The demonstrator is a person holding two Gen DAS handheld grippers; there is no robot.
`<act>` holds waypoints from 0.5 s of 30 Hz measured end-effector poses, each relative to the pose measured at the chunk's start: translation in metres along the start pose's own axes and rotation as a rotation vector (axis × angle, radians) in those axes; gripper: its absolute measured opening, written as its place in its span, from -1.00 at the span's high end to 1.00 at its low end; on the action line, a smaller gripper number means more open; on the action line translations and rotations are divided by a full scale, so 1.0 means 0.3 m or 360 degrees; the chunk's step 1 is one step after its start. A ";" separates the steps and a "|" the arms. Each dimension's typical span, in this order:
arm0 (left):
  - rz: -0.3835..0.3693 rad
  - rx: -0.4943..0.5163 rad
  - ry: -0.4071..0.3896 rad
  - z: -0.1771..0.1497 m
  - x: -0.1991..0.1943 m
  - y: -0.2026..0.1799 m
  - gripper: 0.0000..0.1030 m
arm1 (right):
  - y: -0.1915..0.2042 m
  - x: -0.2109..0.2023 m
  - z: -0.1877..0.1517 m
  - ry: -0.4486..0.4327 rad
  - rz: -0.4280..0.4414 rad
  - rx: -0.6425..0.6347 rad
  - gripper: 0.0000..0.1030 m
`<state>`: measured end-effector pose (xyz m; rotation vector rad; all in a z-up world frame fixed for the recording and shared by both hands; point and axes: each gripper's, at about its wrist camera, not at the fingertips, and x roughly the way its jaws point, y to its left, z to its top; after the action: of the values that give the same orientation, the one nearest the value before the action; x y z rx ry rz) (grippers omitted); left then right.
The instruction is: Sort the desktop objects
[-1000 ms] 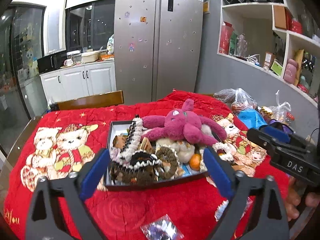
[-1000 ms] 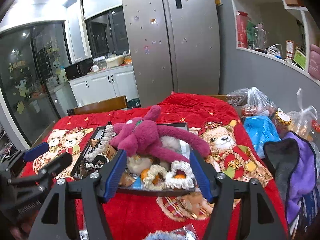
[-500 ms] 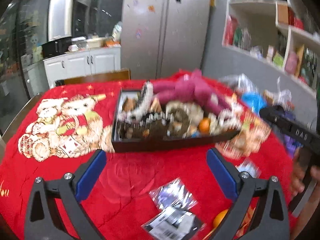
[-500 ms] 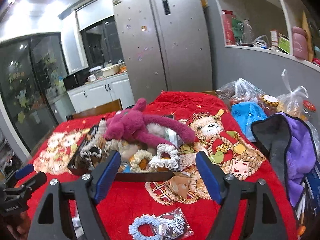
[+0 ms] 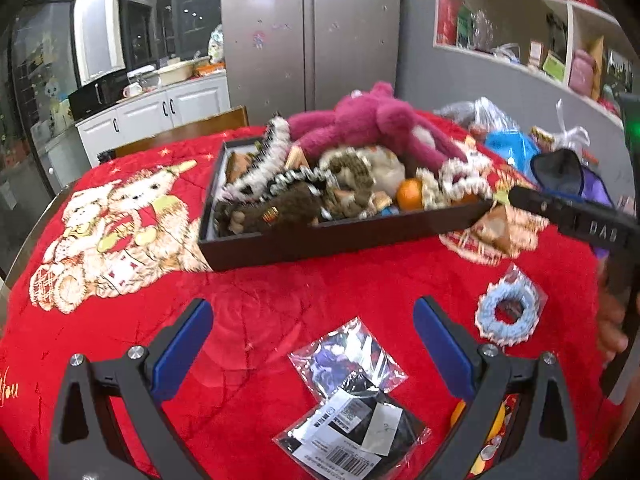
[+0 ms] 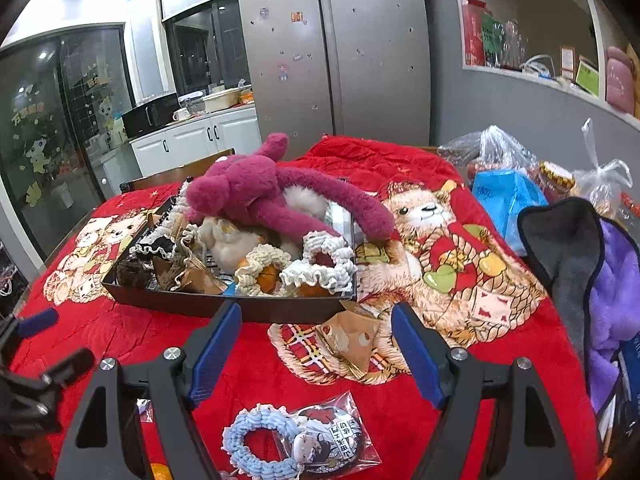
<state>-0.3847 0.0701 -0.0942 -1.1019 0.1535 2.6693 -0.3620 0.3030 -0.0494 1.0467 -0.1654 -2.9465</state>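
- Red blanket [image 5: 280, 304] covers the table; sorting looks mostly done, judging by how full the tray is.
- Dark tray [image 5: 344, 236] sits mid-table, piled up: pink plush [image 6: 256, 196] on top, dark and white scrunchies, brown fuzzy bits, oranges [image 5: 410, 194] tucked in near the front edge.
- Still loose on the blanket, near side of the tray: black packet with barcode label [image 5: 356, 428], clear foil packet [image 5: 346, 360] touching it, blue scrunchie [image 6: 260, 444] in a clear bag beside a badge [image 6: 332, 436], brown paper wrapper [image 6: 352, 336] just at the tray's front corner.
- Something orange-yellow under the left gripper's right finger, mostly hidden, can't tell what.
- Bags and purple cloth at the right table edge look like clutter, not targets, my guess.
- Left gripper [image 5: 312, 344]: jaws spread wide, nothing between them, above the two packets, no contact.
- Right gripper [image 6: 316, 352]: jaws wide apart, empty, hangs above the wrapper and the scrunchie bag, touching neither.
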 end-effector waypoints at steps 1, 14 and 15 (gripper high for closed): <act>0.0009 0.0006 0.0011 -0.002 0.008 -0.003 -0.97 | -0.003 0.005 -0.001 0.0009 0.0002 0.0006 -0.54; 0.0001 -0.0010 0.0165 -0.031 0.110 -0.004 -0.97 | -0.008 0.103 -0.031 0.0127 -0.0057 -0.0024 -0.54; 0.0006 0.0003 0.0171 -0.034 0.116 -0.011 -0.97 | -0.009 0.112 -0.033 0.0140 -0.0058 -0.0026 -0.54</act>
<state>-0.4005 0.0778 -0.1260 -1.2466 0.1779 2.6134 -0.3817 0.3033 -0.0784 1.1874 -0.1219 -2.9212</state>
